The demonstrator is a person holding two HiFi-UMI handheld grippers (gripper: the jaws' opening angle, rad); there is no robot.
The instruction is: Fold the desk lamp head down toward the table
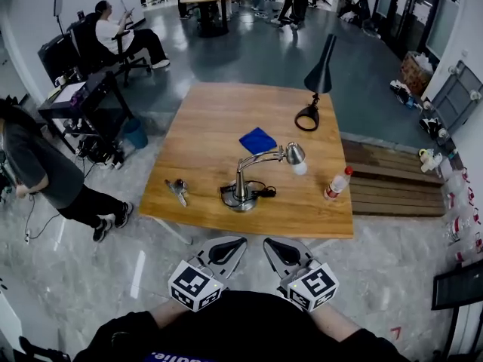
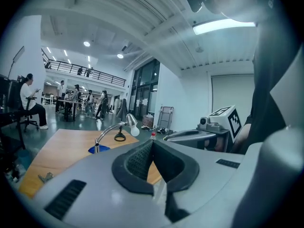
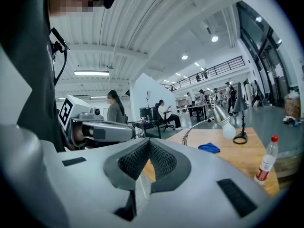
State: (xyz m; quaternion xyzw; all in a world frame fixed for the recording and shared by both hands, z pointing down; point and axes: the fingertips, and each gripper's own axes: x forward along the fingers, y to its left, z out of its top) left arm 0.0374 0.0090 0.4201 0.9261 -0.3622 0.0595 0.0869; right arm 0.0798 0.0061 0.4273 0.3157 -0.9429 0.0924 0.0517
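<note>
A silver desk lamp (image 1: 241, 191) stands near the front middle of the wooden table (image 1: 211, 111). Its curved arm reaches right to a head (image 1: 294, 154) with a white bulb, raised above the tabletop. Both grippers hover side by side before the table's front edge, short of the lamp. My left gripper (image 1: 235, 240) is shut and empty, and so is my right gripper (image 1: 273, 241). The left gripper view shows the shut jaws (image 2: 152, 141) with the lamp (image 2: 114, 129) beyond. In the right gripper view the jaws (image 3: 148, 141) are shut and the lamp head (image 3: 221, 115) is ahead to the right.
A blue cloth (image 1: 257, 139) lies behind the lamp. A black desk lamp (image 1: 317, 81) stands at the back right, a red-capped bottle (image 1: 337, 183) at the front right, a small metal clip (image 1: 178, 191) at the front left. People and a cart (image 1: 83, 96) are to the left.
</note>
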